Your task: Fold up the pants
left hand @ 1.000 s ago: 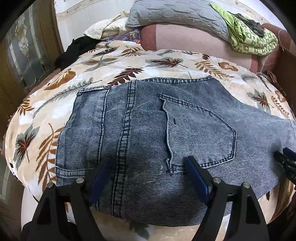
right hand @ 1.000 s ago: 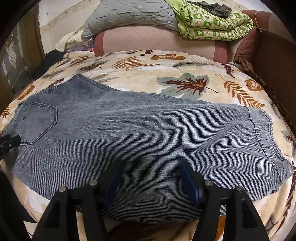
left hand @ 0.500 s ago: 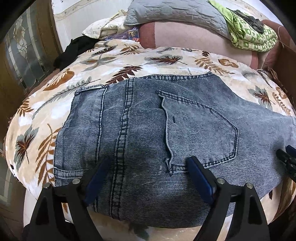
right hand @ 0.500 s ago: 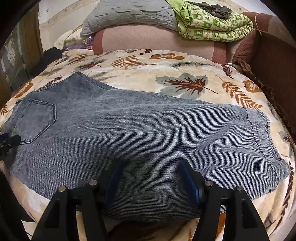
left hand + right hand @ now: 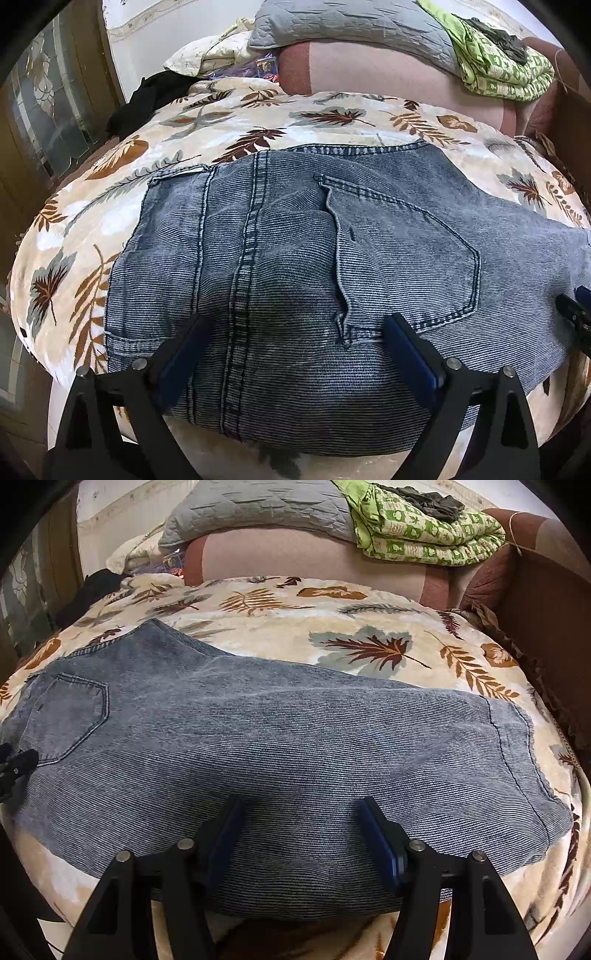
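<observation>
1. The pants are blue-grey denim with a fine ribbed, washed texture. They lie flat on the leaf-print blanket covering the bed, already folded lengthwise so one leg lies over the other.
2. Waist end: toward the left edge of the bed. The waistband, a double-stitched seat seam and one back pocket face upward. The pocket's near edge is slightly puckered.
3. Leg end: the stacked legs run toward the right edge of the bed and finish at a stitched hem with a lightly frayed edge, close to that edge.
4. Near side: the pants' long edge lies along the front edge of the bed, curving over it.
5. Left gripper: jaws spread wide, nothing held, positioned over the seat area, with the blue pads either side of the seam and pocket bottom. Whether the tips touch the fabric cannot be determined.
6. Right gripper: jaws spread wide, nothing held, positioned over the mid-leg section near the front edge.
7. Background: a grey quilted pillow and a green patterned blanket rest at the far edge of the bed.
</observation>
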Available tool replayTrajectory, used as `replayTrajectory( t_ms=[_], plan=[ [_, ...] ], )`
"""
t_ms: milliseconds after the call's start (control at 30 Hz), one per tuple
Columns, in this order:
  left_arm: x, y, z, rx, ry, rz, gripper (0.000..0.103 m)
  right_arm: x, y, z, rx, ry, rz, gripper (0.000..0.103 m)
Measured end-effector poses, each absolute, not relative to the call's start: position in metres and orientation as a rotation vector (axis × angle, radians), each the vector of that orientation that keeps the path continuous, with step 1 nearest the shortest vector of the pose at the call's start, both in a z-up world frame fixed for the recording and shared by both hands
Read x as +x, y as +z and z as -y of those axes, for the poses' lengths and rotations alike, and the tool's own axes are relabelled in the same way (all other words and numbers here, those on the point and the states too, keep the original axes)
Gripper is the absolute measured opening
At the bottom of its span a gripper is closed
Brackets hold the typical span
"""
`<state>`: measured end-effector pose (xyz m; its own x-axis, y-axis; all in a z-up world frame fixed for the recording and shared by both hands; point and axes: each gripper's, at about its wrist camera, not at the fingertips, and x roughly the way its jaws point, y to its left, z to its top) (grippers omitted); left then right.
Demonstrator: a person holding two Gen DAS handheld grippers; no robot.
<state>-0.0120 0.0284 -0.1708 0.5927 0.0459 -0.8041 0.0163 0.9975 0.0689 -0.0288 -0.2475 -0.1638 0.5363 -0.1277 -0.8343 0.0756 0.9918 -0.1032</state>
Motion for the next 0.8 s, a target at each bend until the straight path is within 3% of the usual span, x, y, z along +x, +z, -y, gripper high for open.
replayTrajectory(
  t_ms=[800],
  plan=[
    [-0.011,-0.173,-0.028,0.077,0.005,-0.925,0.100,-0.033,-0.166,0.228,-0.174,-0.229,-0.960,0.071]
  ],
)
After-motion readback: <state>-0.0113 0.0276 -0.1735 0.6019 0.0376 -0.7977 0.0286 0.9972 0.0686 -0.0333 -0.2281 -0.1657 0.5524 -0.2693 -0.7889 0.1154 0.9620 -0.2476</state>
